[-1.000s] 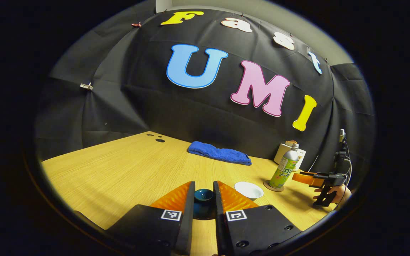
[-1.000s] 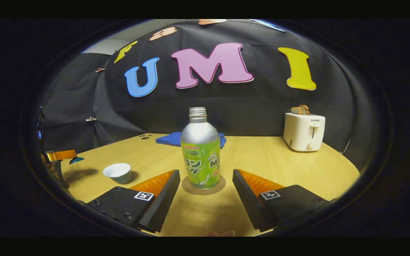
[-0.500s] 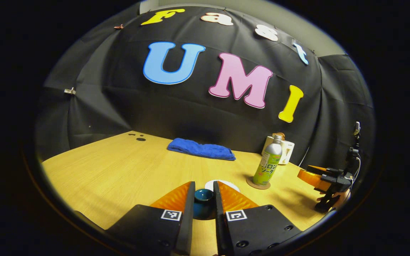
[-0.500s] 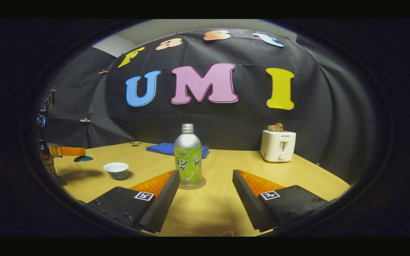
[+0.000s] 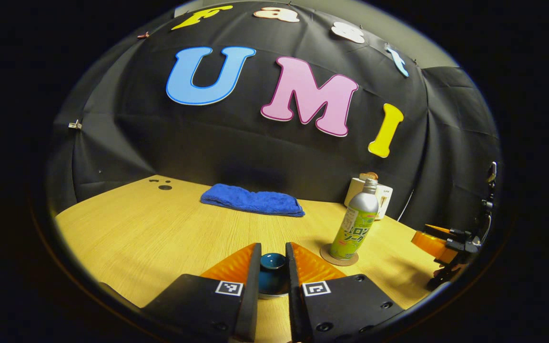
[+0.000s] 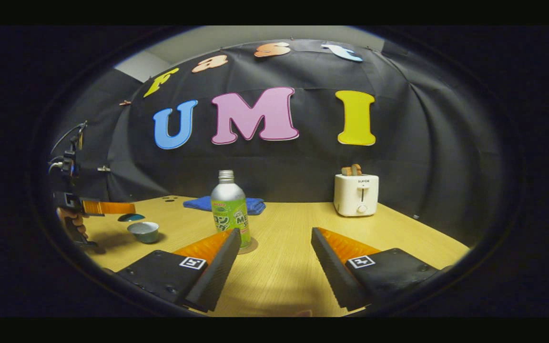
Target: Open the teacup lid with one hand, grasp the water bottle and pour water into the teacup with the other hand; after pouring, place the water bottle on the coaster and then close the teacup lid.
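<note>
**Lid held above the teacup, bottle standing on its coaster**

The wooden table point(image 6: 303, 267) runs back to the booth's black wall. On it, near the wall, stand a white toaster point(image 6: 356, 194) with toast in its slots and a folded blue towel point(image 5: 251, 201). The water bottle point(image 6: 229, 208), silver-topped with a green label and uncapped, stands upright on the round coaster point(image 5: 339, 257), in front of the toaster in the left gripper view.

The right gripper point(image 6: 271, 236) is held low and level over the table, its fingers spread wide with bare table between them; the bottle stands just past its left finger, not touched. In the left gripper view it shows at the far right edge point(image 5: 439, 238), well apart from the bottle.

The left gripper point(image 5: 273, 252) has its fingers pressed in on the knob of the dark teal teacup lid point(image 5: 273, 274). In the right gripper view a hand point(image 6: 72, 221) holds this gripper level, with the lid point(image 6: 130, 217) hanging just above and beside the open teacup point(image 6: 143, 231), apart from its rim.
</note>
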A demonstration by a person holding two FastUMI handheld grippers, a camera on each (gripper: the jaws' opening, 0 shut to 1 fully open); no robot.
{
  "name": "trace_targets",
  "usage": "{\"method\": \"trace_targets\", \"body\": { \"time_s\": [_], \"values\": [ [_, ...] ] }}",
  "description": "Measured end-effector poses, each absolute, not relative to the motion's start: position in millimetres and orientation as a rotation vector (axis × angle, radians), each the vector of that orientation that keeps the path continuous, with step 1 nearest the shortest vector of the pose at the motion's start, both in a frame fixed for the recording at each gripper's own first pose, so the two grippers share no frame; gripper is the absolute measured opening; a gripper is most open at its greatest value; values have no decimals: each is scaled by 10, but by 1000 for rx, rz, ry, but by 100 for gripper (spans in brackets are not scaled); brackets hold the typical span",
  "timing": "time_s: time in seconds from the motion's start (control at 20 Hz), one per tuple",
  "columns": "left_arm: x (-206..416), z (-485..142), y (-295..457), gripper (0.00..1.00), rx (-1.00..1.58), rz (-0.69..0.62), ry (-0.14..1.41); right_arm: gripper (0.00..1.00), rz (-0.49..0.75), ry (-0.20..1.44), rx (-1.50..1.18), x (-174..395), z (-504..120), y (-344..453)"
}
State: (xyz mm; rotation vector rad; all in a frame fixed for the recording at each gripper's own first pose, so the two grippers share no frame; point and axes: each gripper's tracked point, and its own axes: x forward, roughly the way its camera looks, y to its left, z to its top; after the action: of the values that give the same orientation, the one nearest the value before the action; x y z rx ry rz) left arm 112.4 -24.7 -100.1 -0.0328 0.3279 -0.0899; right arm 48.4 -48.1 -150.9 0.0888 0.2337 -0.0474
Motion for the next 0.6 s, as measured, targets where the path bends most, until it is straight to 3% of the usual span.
{"method": "trace_targets", "body": {
  "time_s": [0.05,0.6],
  "values": [
    [1153,-1042,-246,31,-29,-83,335,92,-54,237,95,489,-1527,-504],
    [1232,-1284,-299,31,20,-75,348,92,-35,258,73,519,-1664,-441]
  ]
}}
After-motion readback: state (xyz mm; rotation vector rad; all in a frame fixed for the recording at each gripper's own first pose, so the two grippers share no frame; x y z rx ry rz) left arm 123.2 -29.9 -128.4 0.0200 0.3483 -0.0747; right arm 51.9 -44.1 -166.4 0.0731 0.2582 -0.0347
